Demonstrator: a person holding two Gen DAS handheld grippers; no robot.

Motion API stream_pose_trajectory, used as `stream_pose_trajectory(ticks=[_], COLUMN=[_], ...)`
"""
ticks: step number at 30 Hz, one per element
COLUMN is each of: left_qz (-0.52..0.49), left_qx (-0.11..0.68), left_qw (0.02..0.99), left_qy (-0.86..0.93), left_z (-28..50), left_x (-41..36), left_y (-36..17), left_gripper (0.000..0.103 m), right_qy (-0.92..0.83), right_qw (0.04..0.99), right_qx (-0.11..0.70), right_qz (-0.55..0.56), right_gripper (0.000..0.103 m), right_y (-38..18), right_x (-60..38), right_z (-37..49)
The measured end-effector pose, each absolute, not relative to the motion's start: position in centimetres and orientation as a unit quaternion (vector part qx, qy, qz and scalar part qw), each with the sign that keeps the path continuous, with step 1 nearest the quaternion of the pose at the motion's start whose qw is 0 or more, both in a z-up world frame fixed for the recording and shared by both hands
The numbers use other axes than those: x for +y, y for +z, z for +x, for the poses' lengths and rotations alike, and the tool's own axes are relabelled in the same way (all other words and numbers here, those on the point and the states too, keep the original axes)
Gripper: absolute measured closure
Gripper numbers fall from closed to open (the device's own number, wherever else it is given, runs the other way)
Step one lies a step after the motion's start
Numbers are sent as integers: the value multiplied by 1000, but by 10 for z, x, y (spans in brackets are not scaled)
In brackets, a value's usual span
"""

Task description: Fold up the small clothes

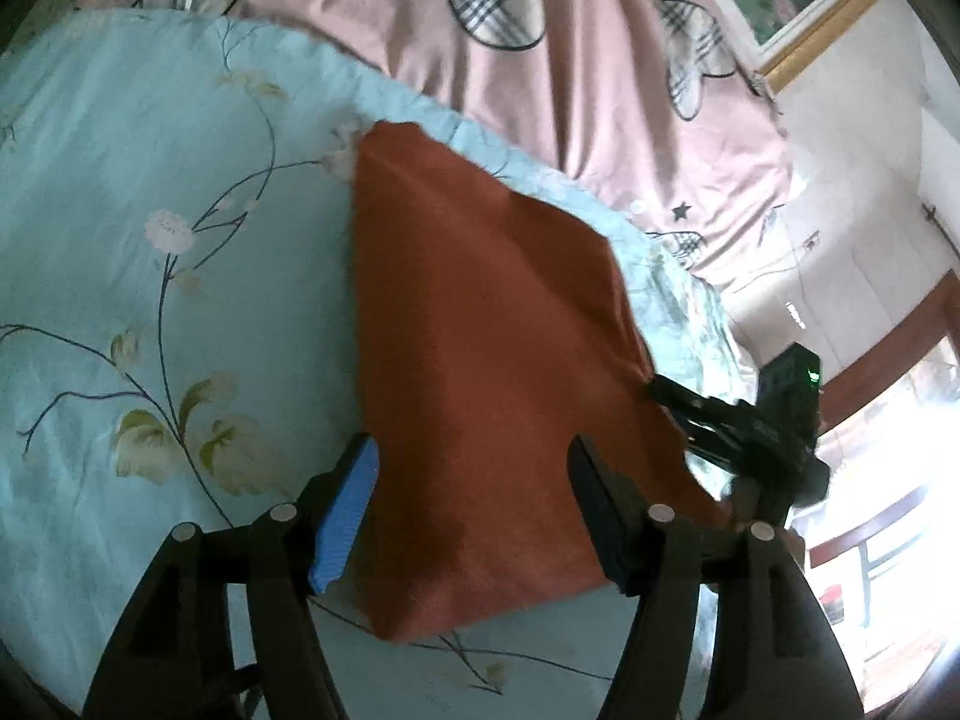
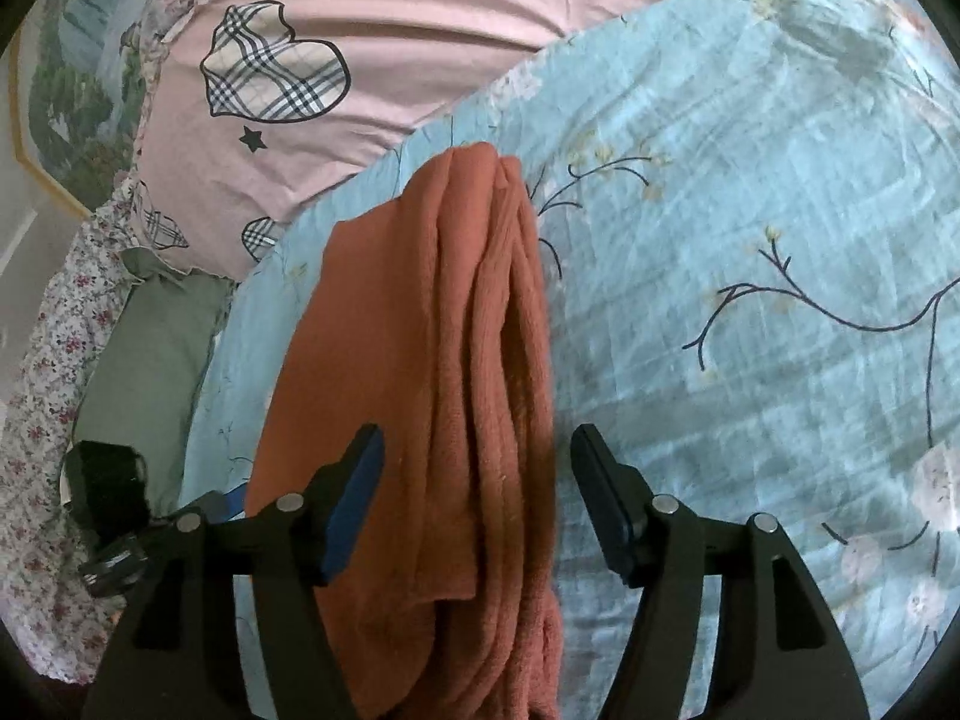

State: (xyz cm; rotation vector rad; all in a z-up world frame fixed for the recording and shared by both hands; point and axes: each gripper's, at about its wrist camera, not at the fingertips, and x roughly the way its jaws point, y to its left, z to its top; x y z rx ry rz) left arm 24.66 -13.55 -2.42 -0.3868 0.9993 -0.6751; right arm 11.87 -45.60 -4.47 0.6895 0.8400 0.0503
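Between the spread fingers of the right gripper (image 2: 474, 498) lies the rust-orange knitted garment (image 2: 432, 396), folded into a long strip on the pale blue flowered bedsheet (image 2: 750, 228); its long axis runs straight ahead of these tongs, pads clear of the cloth. The left gripper (image 1: 474, 510), likewise open and holding nothing, hovers over the strip's broad side, so both sit equally near. Open sheet lies right of the right tongs; a pink heart-print quilt (image 2: 372, 18) bounds the far end.
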Motion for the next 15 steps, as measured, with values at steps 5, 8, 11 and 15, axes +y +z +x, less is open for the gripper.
stream_pose_trajectory(ticks=[5,8,11,15], left_qz=[-179,-187,-201,-191], left_qx=[493,509,516,513], left_qw=[791,780,766,768], left_qy=[-314,-312,-327,-333], left_z=[270,283,294,299], left_x=[-145,-150,-159,-167], left_y=[-45,-64,-79,-80], left_gripper=[37,37,41,69], right_qy=[29,38,52,66], right_qw=[847,840,832,823], right_qx=[415,426,436,443], right_qz=[330,334,340,350], right_gripper=[35,35,38,70], right_y=[-54,-62,-68,-66], right_x=[-454,-450,-441,-424], right_z=[129,143,156,160])
